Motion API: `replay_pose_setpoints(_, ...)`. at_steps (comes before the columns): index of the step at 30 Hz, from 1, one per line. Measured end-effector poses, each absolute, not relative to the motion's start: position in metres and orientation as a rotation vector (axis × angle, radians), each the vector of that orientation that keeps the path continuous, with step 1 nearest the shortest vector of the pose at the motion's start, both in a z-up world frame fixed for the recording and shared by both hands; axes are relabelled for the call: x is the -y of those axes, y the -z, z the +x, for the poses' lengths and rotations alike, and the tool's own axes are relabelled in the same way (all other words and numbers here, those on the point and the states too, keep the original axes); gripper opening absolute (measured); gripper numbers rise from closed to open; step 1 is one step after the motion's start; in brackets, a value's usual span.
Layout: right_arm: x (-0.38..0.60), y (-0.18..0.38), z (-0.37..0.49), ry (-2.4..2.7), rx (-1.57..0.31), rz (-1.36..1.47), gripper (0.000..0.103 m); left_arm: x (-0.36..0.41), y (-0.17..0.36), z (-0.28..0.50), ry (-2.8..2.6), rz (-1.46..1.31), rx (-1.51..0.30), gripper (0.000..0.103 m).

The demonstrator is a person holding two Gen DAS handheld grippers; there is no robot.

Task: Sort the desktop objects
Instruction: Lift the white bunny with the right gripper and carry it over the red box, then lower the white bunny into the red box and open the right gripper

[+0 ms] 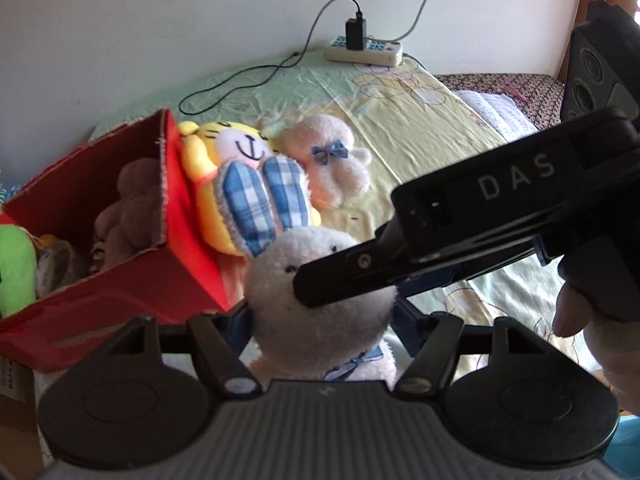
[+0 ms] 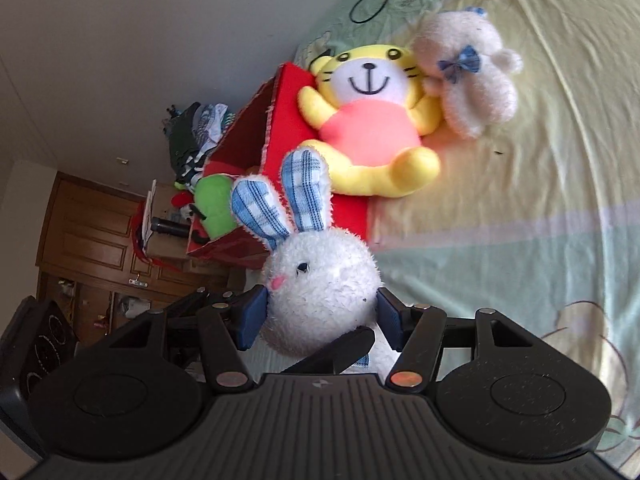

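Left wrist view: left gripper clamps the white rabbit toy held above the bed, right of the red box. Right wrist view: right gripper pads press the rabbit's head; yellow tiger toy leans against the box beyond

Both grippers close on the same white bunny at once. The left gripper points steeply down, its blue pads pressed against either side of the plush head. The right gripper angles down more gently and clamps the head from another side; in the left wrist view its black body reaches in from the right, one finger lying across the face. A hand grips its handle at the right edge.
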State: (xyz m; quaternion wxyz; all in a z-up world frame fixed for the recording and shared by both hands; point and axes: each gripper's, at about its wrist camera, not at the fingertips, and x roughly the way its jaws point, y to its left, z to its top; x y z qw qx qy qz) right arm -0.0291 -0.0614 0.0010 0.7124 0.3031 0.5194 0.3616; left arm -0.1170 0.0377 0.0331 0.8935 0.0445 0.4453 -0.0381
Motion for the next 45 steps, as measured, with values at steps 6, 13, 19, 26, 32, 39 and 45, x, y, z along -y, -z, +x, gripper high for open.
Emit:
replay_pose_setpoints(6, 0.009, -0.038, -0.031, -0.876, -1.072, 0.659, 0.062, -0.089, -0.076, -0.136, 0.056, 0.091, -0.795, 0.071)
replay_pose_setpoints(13, -0.057, -0.057, -0.014, -0.916, -0.998, 0.677, 0.062, -0.152, -0.110, -0.135, 0.024, 0.131, -0.671, 0.075)
replay_pose_setpoints(19, -0.095, -0.062, 0.017, -0.857, -0.932, 0.683, 0.060, -0.213, -0.104, -0.119, 0.022, 0.070, -0.674, 0.074)
replay_pose_setpoints(26, -0.128, -0.051, 0.047, -0.773, -0.911, 0.680, 0.059, -0.268, -0.091, -0.081, 0.055, -0.027, -0.685, 0.074)
replay_pose_setpoints(32, -0.142, -0.015, 0.065, -0.678, -1.012, 0.729, 0.059, -0.282, -0.057, -0.053, 0.034, -0.020, -0.790, 0.074)
replay_pose_setpoints(39, -0.146, 0.007, 0.074, -0.611, -1.043, 0.768, 0.059, -0.293, -0.030, -0.039, 0.009, -0.039, -0.856, 0.075)
replay_pose_setpoints(45, -0.140, 0.012, 0.077, -0.543, -1.063, 0.815, 0.059, -0.295, -0.021, -0.031, -0.001, -0.034, -0.888, 0.083)
